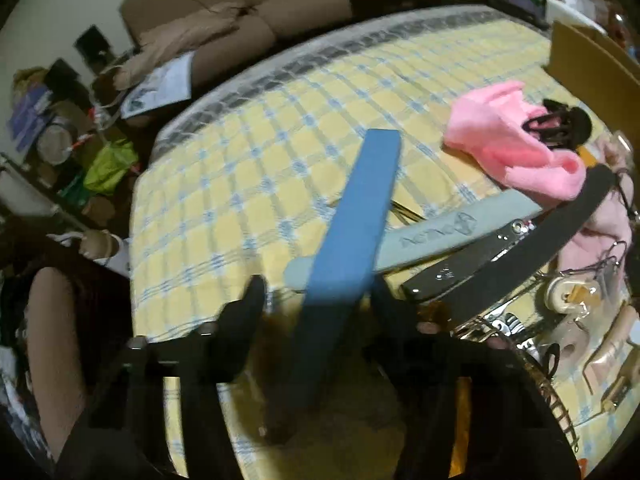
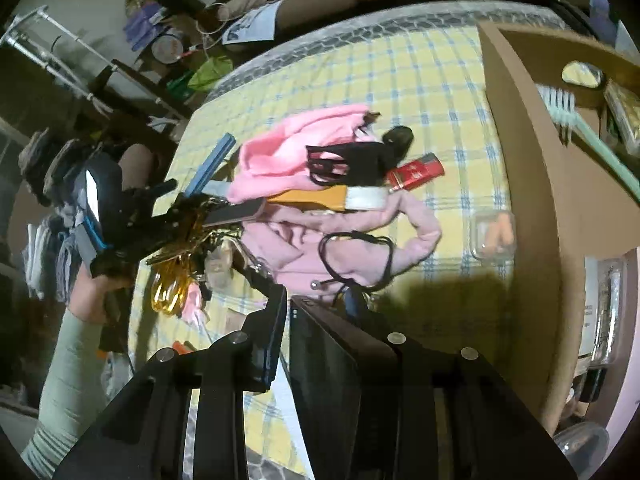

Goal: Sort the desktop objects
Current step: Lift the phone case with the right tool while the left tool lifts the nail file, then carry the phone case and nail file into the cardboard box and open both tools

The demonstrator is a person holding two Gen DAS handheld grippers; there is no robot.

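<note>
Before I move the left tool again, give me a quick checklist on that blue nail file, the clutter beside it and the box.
1. Blue nail file between the left tool fingers: ok.
2. Pads actually pressing on the file: cannot tell, picture blurred.
3. File clear of the grey nail file beneath: cannot tell, they cross.
4. Right tool empty: not ok, a dark flat thing sits between its fingers.
5. Cardboard box open and in view: ok.
6. Pink cloth clear of the file: ok.
</note>
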